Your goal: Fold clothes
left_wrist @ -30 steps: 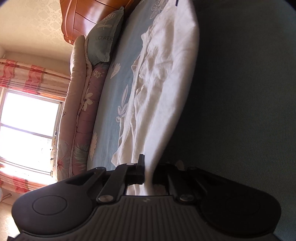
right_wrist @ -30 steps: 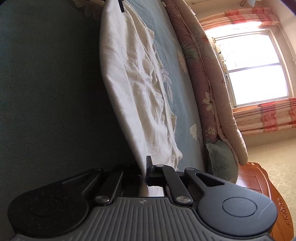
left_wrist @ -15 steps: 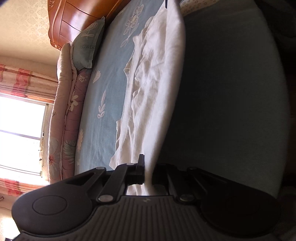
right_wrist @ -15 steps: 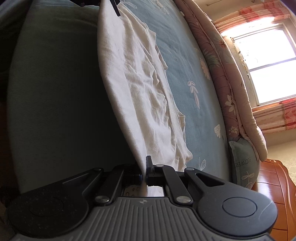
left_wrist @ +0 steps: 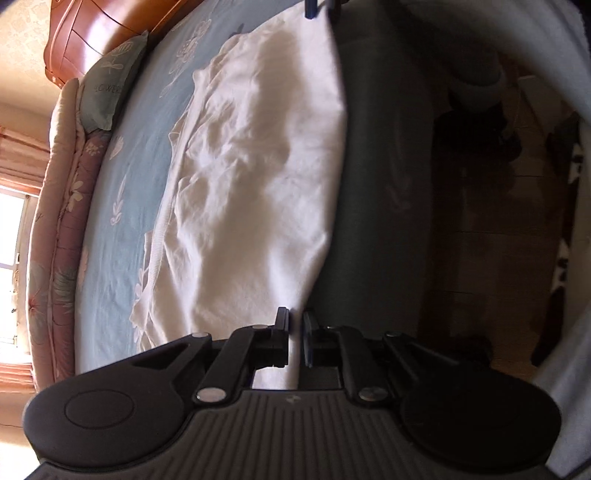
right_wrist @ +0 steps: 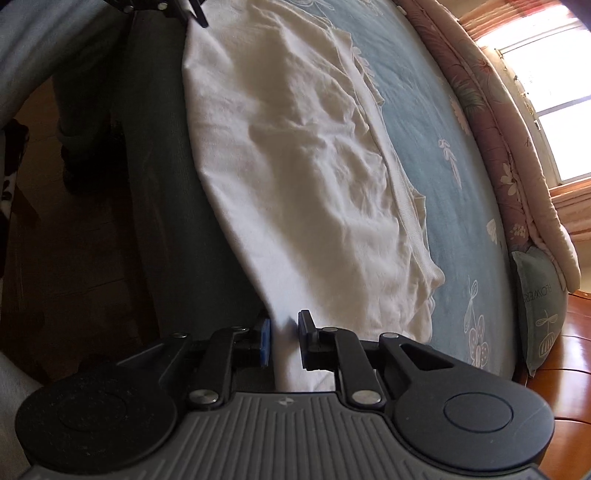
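A white wrinkled garment [left_wrist: 258, 166] lies spread on the blue flower-print bed sheet [left_wrist: 122, 177], one long edge running along the bed's side. My left gripper [left_wrist: 295, 325] has one corner of that edge between its jaws, which are opening by a narrow gap that the cloth still fills. My right gripper [right_wrist: 282, 328] is at the opposite corner of the garment [right_wrist: 295, 147]. Its jaws are opening wider, and the cloth passes loosely between the pads. Each view catches the other gripper's tip at the garment's far corner.
A teal pillow [left_wrist: 110, 85] and a rolled pink floral quilt [left_wrist: 62, 192] line the far side of the bed, under a wooden headboard [left_wrist: 92, 29]. The person's legs [right_wrist: 85, 92] stand on the dark wooden floor beside the bed. A bright window [right_wrist: 554, 110] is beyond the quilt.
Both grippers have drawn back and tipped downward, bringing the floor and legs into view. The garment has settled flatter on the sheet. Both pairs of jaws have parted, the right more than the left.
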The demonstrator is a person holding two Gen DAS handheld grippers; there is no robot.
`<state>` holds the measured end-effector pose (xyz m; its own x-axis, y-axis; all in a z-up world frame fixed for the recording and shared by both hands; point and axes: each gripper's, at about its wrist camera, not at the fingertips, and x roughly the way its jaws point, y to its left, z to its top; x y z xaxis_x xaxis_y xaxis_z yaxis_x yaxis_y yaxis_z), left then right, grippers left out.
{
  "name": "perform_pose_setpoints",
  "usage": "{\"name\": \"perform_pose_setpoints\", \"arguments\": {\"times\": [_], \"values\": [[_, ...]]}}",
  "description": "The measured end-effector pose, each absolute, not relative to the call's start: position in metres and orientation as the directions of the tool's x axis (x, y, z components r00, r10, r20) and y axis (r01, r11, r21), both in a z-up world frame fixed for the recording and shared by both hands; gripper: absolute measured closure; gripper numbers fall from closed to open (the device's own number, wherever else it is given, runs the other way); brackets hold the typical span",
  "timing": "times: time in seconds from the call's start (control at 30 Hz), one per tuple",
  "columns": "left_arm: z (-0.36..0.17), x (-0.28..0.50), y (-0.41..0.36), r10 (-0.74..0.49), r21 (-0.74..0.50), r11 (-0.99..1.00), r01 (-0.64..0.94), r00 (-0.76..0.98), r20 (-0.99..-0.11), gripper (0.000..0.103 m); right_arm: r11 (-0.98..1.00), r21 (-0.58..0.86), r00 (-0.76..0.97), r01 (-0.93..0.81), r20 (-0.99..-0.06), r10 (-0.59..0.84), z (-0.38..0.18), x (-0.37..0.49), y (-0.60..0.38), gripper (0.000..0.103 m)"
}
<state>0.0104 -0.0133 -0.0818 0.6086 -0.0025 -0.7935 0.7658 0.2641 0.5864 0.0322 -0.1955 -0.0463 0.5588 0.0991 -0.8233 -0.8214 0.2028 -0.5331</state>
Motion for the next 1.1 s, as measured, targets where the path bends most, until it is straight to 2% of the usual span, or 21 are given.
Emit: {"name": "perform_pose_setpoints", "arguments": {"times": [0.07, 0.2, 0.3, 0.43, 0.57, 0.63, 0.67, 0.7, 0.73, 0.83, 0.97, 1.0, 1.1], "values": [[-0.061, 0.016, -0.002, -0.032, 0.545, 0.343, 0.765, 0.589, -0.807, 0.092, 0.250, -0.484, 0.525, -0.839, -0.840, 0.136, -0.030, 0.032, -0.204, 0.085], [-0.027, 0.048, 0.025, -0.104, 0.429, 0.587, 0.687, 0.589, -0.801, 0.091, 0.431, -0.337, 0.478, -0.837, -0.834, 0.275, 0.008, 0.049, -0.223, 0.075], [-0.036, 0.067, 0.035, -0.131, 0.324, 0.702, 0.634, 0.563, -0.816, 0.088, 0.549, -0.195, 0.438, -0.813, -0.826, 0.356, 0.009, 0.068, -0.227, 0.075], [-0.074, 0.060, 0.042, -0.110, 0.249, 0.728, 0.638, 0.467, -0.878, 0.087, 0.604, -0.159, 0.403, -0.781, -0.867, 0.293, -0.030, 0.078, -0.221, 0.075], [-0.060, 0.063, 0.067, -0.179, 0.119, 0.810, 0.575, 0.436, -0.882, 0.083, 0.608, -0.154, 0.374, -0.779, -0.893, 0.252, -0.049, 0.077, -0.227, 0.075], [-0.043, 0.076, 0.080, -0.217, 0.082, 0.848, 0.524, 0.484, -0.848, 0.069, 0.621, -0.127, 0.384, -0.774, -0.873, 0.300, -0.036, 0.083, -0.230, 0.073], [-0.036, 0.087, 0.086, -0.232, 0.059, 0.869, 0.491, 0.510, -0.828, 0.056, 0.633, -0.120, 0.408, -0.764, -0.851, 0.331, -0.026, 0.089, -0.230, 0.069], [-0.029, 0.097, 0.092, -0.245, 0.035, 0.889, 0.457, 0.537, -0.807, 0.051, 0.652, -0.114, 0.438, -0.749, -0.824, 0.359, -0.017, 0.097, -0.230, 0.060], [-0.025, 0.110, 0.097, -0.255, 0.006, 0.907, 0.422, 0.558, -0.789, 0.051, 0.674, -0.107, 0.465, -0.731, -0.801, 0.377, -0.011, 0.107, -0.230, 0.053], [-0.035, 0.150, 0.105, -0.266, -0.080, 0.941, 0.329, 0.571, -0.777, 0.051, 0.752, -0.050, 0.511, -0.657, -0.764, 0.395, -0.013, 0.143, -0.229, 0.052], [-0.071, 0.175, 0.124, -0.213, -0.113, 0.972, 0.206, 0.570, -0.793, 0.051, 0.839, 0.032, 0.523, -0.543, -0.769, 0.368, -0.046, 0.178, -0.237, 0.053], [-0.079, 0.177, 0.133, -0.220, -0.137, 0.973, 0.184, 0.579, -0.785, 0.054, 0.857, 0.048, 0.536, -0.513, -0.762, 0.363, -0.053, 0.182, -0.245, 0.053], [-0.073, 0.177, 0.150, -0.262, -0.229, 0.964, 0.132, 0.596, -0.759, 0.054, 0.883, 0.154, 0.570, -0.443, -0.712, 0.410, -0.064, 0.184, -0.270, 0.053]]}}
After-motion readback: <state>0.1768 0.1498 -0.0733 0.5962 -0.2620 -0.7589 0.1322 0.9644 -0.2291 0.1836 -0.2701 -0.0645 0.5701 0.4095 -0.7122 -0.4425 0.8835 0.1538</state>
